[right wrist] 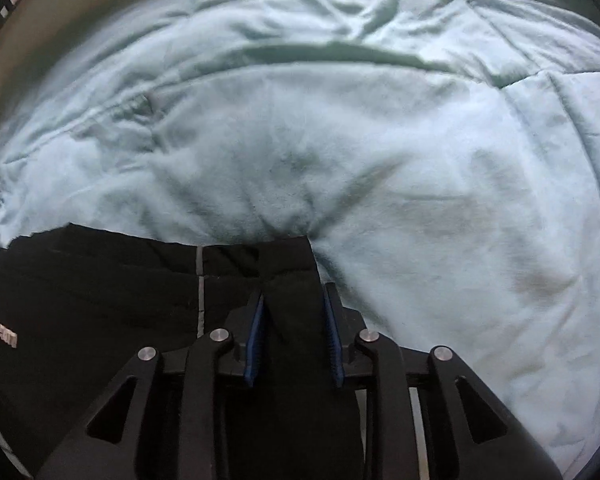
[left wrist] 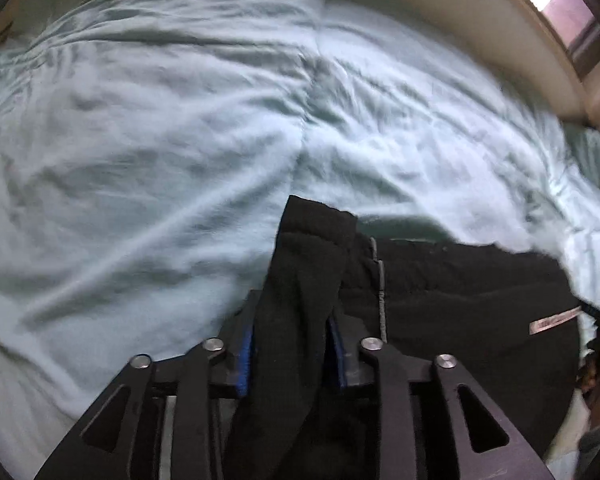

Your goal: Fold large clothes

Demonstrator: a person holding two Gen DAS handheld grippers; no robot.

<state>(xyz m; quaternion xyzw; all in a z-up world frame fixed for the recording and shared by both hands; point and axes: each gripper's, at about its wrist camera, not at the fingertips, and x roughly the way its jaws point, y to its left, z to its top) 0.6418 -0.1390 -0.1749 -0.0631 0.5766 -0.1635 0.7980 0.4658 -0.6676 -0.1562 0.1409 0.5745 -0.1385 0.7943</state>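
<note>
- The wide, rumpled pale-green bed cover (left wrist: 140, 140) filled both frames.
- The big black fleece garment (left wrist: 460, 300) lay low in both frames; one weak pinch could have dropped its edge.
- The left gripper (left wrist: 290, 344) and right gripper (right wrist: 294, 332) each squeezed a garment fold.

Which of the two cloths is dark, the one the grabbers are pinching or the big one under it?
The pinched one: the black garment, unlike the pale green bedcover spread beneath it.

Black on pale mint

We see a black garment (left wrist: 460, 300) with a grey zip (left wrist: 381, 292), a pale mint, plain quilt (left wrist: 160, 140), and blue pads (right wrist: 256, 344) at 6 o'clock.
</note>
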